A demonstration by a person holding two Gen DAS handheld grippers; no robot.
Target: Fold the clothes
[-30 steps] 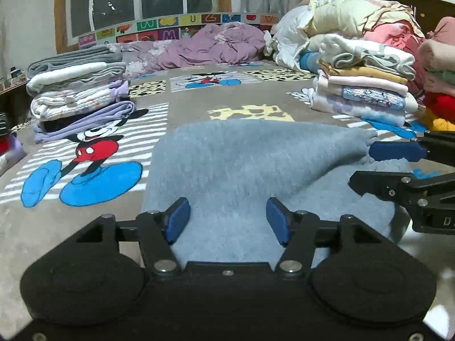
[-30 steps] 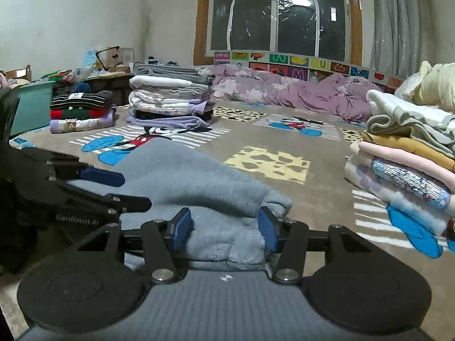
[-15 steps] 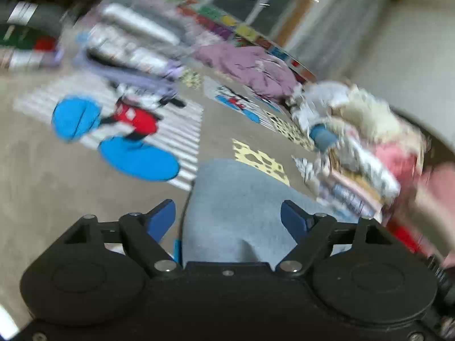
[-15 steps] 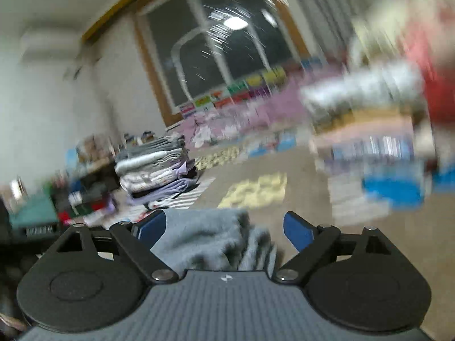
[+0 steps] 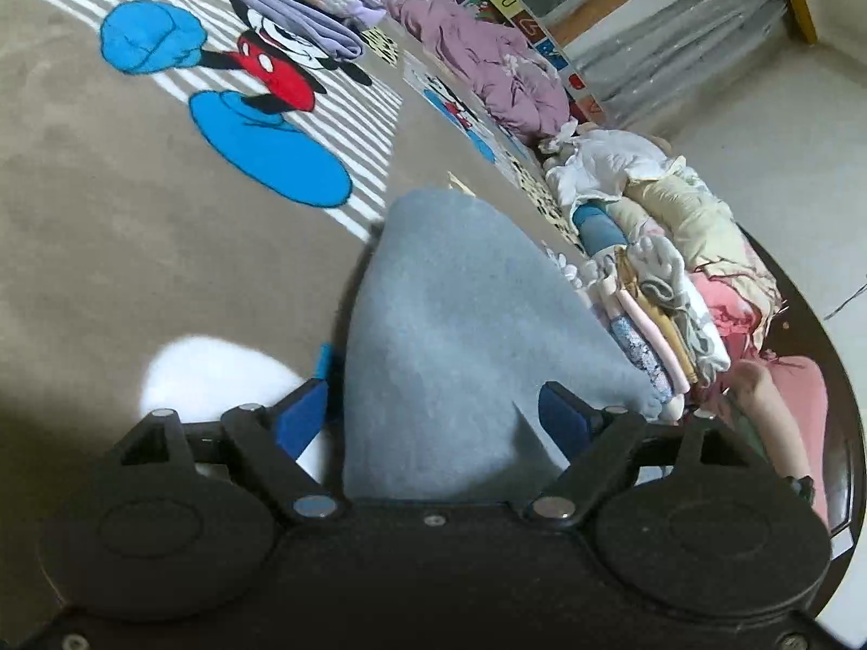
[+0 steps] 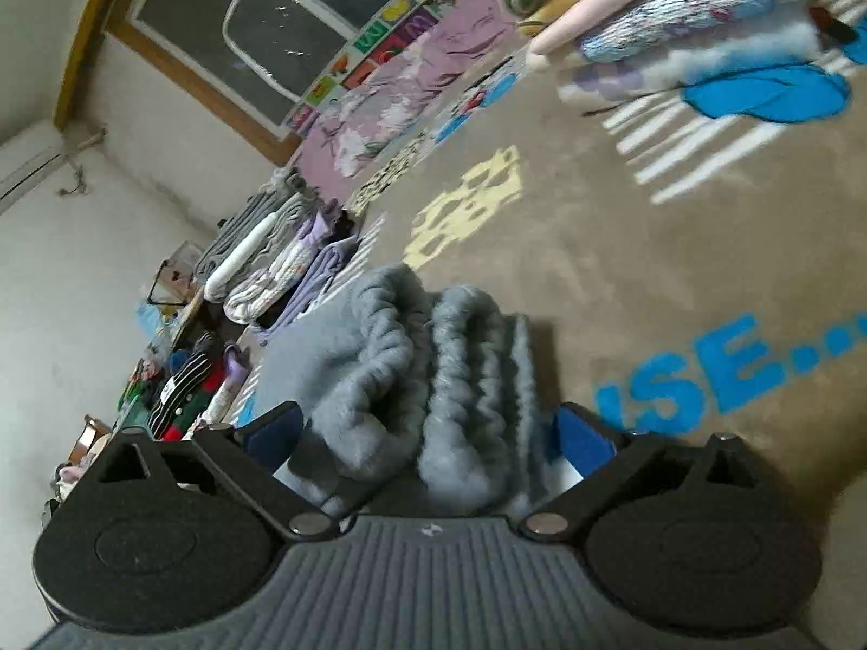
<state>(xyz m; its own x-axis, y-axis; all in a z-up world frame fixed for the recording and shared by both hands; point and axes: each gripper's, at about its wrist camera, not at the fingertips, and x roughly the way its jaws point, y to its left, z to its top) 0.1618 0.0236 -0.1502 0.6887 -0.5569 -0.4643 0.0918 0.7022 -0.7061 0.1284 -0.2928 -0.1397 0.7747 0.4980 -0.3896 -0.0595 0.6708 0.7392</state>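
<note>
A folded grey-blue fleece garment sits between the fingers of both grippers, raised off the brown cartoon-print carpet. My left gripper has its blue pads wide apart on either side of the garment's flat face. My right gripper straddles the garment's stacked folded edges, pads wide apart. Both views are tilted. I cannot tell whether the pads press the cloth.
A stack of folded clothes lies to the right in the left wrist view. Another folded stack stands far left in the right wrist view. A crumpled purple blanket lies by the window wall.
Both grippers have opened wider around the grey garment, lifted it off the carpet and tilted. The garment hangs between the fingers instead of lying flat.
</note>
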